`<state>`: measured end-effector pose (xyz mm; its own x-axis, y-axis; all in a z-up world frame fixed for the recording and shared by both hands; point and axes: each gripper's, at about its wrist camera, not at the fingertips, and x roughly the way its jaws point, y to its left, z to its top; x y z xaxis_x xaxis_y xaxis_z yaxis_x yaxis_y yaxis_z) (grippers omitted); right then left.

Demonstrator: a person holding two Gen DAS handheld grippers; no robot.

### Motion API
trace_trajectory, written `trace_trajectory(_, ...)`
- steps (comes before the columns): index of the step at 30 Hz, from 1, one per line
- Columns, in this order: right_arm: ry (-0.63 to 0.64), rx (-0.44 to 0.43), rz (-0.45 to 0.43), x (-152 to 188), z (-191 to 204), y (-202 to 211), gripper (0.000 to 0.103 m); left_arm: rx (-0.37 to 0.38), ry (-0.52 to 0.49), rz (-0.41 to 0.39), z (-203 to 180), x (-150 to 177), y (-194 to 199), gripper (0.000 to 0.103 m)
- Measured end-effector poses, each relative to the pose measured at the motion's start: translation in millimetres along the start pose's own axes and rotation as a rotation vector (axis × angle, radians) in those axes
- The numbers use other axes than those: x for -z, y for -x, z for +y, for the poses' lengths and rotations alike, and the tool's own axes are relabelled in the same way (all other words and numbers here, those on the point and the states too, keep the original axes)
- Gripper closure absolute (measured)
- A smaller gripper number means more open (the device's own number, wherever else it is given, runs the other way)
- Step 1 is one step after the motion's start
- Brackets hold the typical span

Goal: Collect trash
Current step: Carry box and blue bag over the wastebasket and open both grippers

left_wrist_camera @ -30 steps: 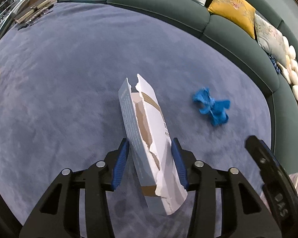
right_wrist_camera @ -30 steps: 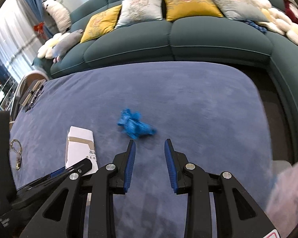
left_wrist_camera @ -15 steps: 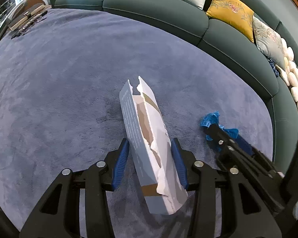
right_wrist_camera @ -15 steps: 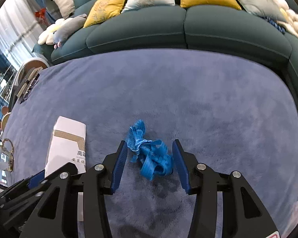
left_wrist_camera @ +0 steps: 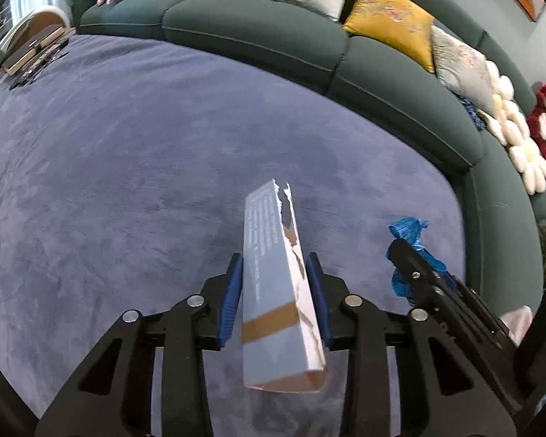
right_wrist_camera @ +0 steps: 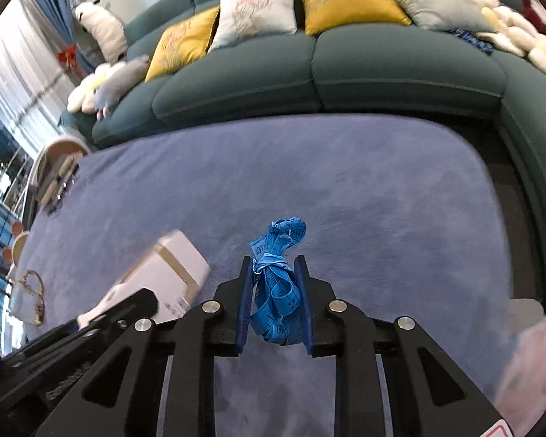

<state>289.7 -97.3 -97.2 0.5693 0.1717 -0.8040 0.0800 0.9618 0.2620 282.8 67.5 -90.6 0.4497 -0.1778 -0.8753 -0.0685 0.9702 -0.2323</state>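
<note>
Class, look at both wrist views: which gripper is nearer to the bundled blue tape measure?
Right. The right gripper has the blue tape measure between its closing jaws. The left gripper is off to one side, closing on the torn box.

Matt cardboard, glossy tape, plush pile

Torn paperboard box (left_wrist_camera: 278, 291) with raw brown edges; slick blue plastic measuring tape (right_wrist_camera: 277, 284); soft matt purple carpet (right_wrist_camera: 345, 189); smooth teal fabric sofa (left_wrist_camera: 254, 32); matt black plastic gripper fingers (right_wrist_camera: 185, 346)

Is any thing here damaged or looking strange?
Yes. The white-and-blue cardboard box between the left gripper pads is torn open along one edge, with ragged brown card showing. The tangled blue measuring tape sits bunched in the right gripper.
</note>
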Motion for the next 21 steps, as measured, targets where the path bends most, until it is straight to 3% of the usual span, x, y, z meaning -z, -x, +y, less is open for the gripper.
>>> trace_trajectory(7,-0.059,0.035,-0.084,3.7,-36.5,72.2,0.082,0.067,-0.074,-0.032,-51.1,19.8,41.4,0.070)
trace_trajectory(21,-0.195,0.143,-0.206,49.1,-128.2,192.3,0.082,0.170,-0.293,-0.055,-169.5,88.5,98.8,0.071)
